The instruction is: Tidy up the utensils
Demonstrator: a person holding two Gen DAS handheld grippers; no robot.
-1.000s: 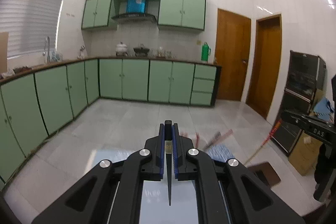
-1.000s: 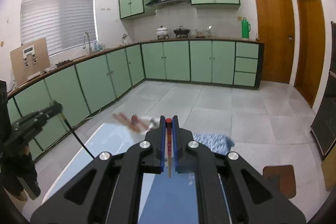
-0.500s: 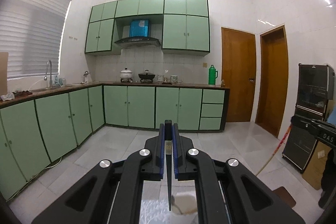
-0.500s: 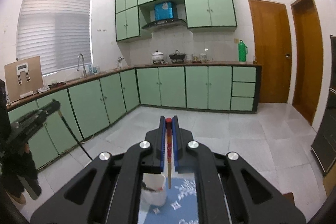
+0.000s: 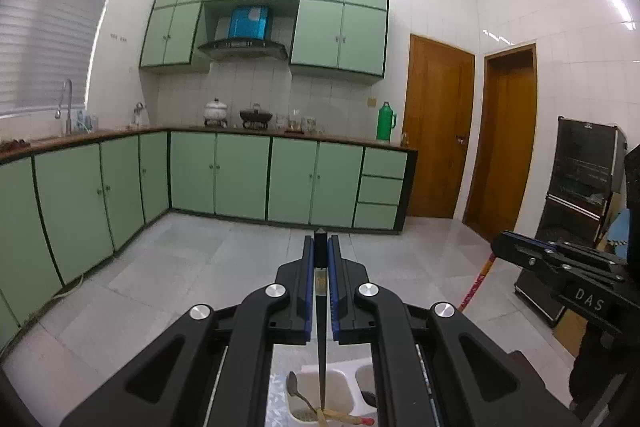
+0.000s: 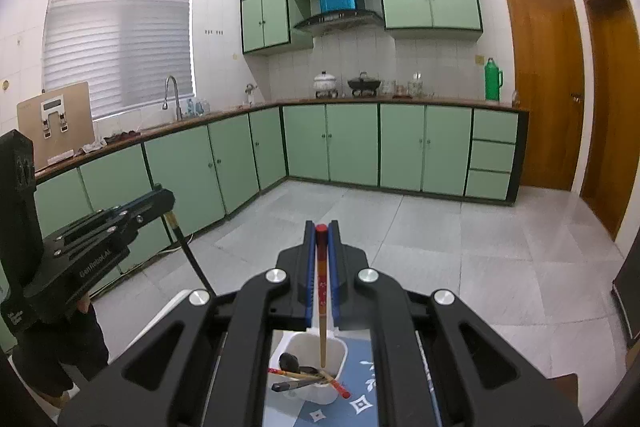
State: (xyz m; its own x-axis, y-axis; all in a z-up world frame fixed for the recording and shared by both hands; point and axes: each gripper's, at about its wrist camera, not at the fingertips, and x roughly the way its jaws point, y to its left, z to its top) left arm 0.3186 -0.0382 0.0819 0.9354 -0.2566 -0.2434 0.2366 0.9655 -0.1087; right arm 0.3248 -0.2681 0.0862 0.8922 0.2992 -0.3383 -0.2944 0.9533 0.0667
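- Left wrist view: left gripper (image 5: pixel 321 279) has its fingers (image 5: pixel 307 287) closed on a dark chopstick (image 5: pixel 322 355), pinched near its top end; tip hangs down into the white holder (image 5: pixel 340 381) at bottom of frame
- Right wrist view: right gripper (image 6: pixel 321 275) fingers closed on a red-topped wooden chopstick (image 6: pixel 322 311), also gripped near the top; its tip sits just over or inside the holder's open compartment, can't tell if it touches bottom
- Handling, my read: both sticks light, thin, stiff; smooth lacquer so prob slippery; held high up they can swing or twist in the pads; a grip nearer mid-shaft would steady them, but a top hold suits a vertical drop into the cup
- Holder looks like light plastic; could tip or slide if a stick pushes on its rim; stands on a blue patterned mat (image 6: pixel 362 403) on the desk
- Count: 2 chopsticks in hand, 1 per gripper; holder shows at least 2 compartments in left view
- Already in holder: 1 spoon (image 5: pixel 297 393) clear in left view; at least 2 red-tipped sticks (image 6: pixel 316 379) lying across in right view; a dark utensil too, type unclear; exact total not countable, grippers block part
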